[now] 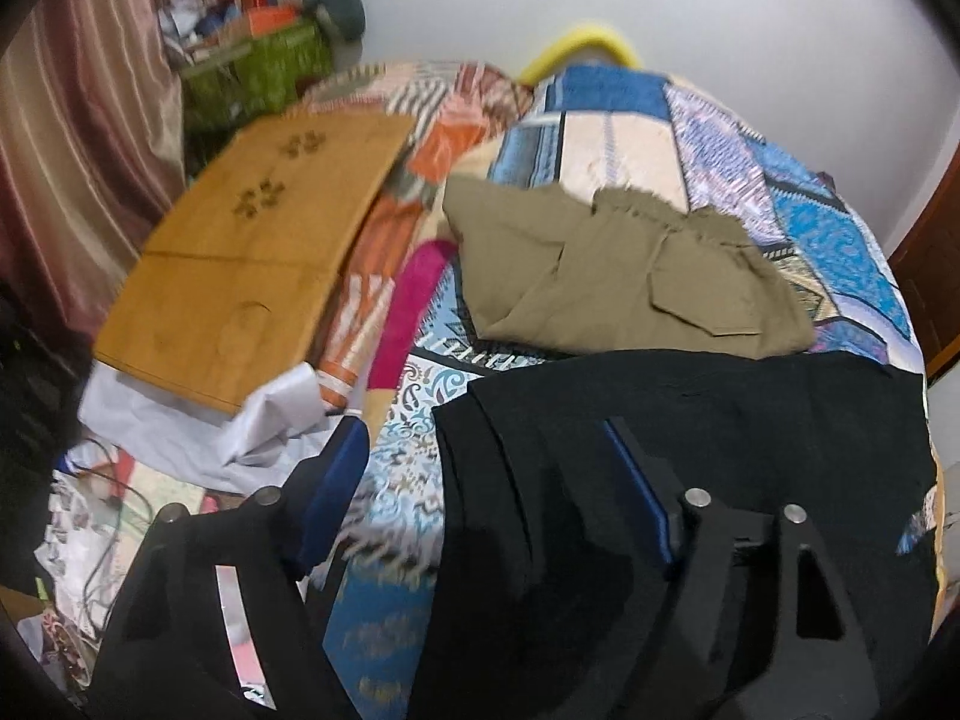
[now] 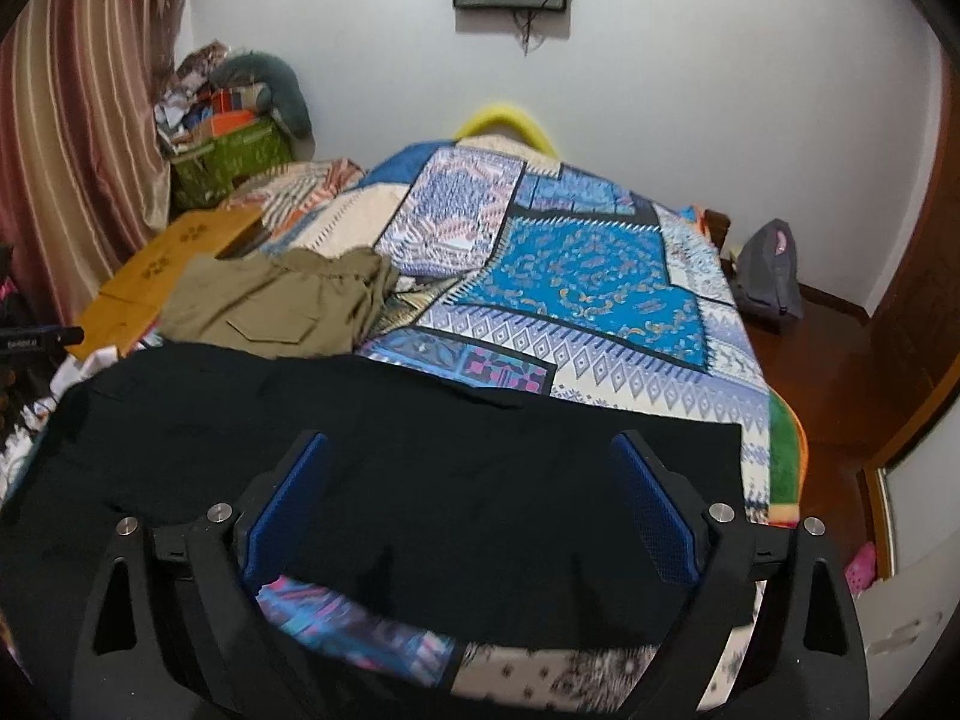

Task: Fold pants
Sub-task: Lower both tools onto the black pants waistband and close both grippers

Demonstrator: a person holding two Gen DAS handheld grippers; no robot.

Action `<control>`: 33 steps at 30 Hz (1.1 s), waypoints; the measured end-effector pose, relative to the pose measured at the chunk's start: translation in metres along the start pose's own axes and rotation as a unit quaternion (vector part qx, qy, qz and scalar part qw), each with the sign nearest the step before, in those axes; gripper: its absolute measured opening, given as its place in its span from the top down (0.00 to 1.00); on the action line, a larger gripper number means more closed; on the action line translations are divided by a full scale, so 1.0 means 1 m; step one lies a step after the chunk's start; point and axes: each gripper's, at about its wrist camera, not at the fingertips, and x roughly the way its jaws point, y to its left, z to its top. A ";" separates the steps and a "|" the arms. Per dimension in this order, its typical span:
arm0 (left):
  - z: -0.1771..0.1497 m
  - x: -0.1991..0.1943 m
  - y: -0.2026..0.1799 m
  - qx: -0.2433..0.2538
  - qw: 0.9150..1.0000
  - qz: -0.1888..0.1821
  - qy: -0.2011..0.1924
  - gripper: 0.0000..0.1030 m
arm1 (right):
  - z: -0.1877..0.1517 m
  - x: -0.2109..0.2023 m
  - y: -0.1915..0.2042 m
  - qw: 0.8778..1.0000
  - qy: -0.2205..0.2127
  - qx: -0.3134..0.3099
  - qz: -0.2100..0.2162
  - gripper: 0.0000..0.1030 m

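Black pants point(image 2: 420, 468) lie spread across the near end of the patterned bedspread point(image 2: 576, 276); they also show in the left wrist view point(image 1: 720, 420). Folded olive pants point(image 1: 624, 276) lie just beyond them, also in the right wrist view point(image 2: 276, 306). My left gripper point(image 1: 486, 462) is open and empty above the left edge of the black pants. My right gripper point(image 2: 471, 474) is open and empty, its blue pads point(image 2: 651, 510) spread above the black fabric.
A wooden lap board point(image 1: 258, 252) lies on the bed's left side over white cloth. A green basket of clutter point(image 1: 258, 66) and a curtain point(image 1: 78, 138) stand far left. A grey bag point(image 2: 768, 276) sits on the floor at right.
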 end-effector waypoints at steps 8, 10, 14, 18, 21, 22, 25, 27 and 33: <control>0.018 0.082 0.008 -0.008 0.995 -0.024 0.101 0.25 | 0.014 0.065 -0.002 0.998 0.050 -0.040 0.011 0.11; 0.019 0.097 0.009 -0.009 0.992 -0.026 0.120 0.25 | 0.017 0.080 -0.001 0.997 0.062 -0.043 0.017 0.11; 0.021 0.119 0.008 -0.008 0.989 -0.034 0.143 0.25 | 0.020 0.108 0.000 0.994 0.083 -0.059 0.026 0.13; 0.021 0.129 0.006 -0.002 0.987 -0.054 0.149 0.52 | 0.021 0.133 -0.002 0.990 0.116 -0.074 0.030 0.40; 0.020 0.128 0.001 0.007 0.988 -0.058 0.145 0.64 | 0.018 0.134 -0.003 0.991 0.105 -0.069 0.038 0.44; 0.020 0.126 0.000 0.014 0.989 -0.053 0.141 0.66 | 0.017 0.133 -0.003 0.992 0.103 -0.069 0.038 0.47; 0.021 0.122 -0.003 0.026 0.990 -0.048 0.129 0.78 | 0.016 0.129 -0.005 0.993 0.099 -0.055 0.034 0.61; 0.023 0.116 -0.005 0.029 0.992 -0.044 0.116 0.83 | 0.016 0.127 -0.004 0.993 0.100 -0.063 0.026 0.73; 0.028 0.088 -0.018 0.051 0.996 -0.020 0.074 0.87 | 0.022 0.119 -0.008 0.993 0.101 -0.053 0.036 0.94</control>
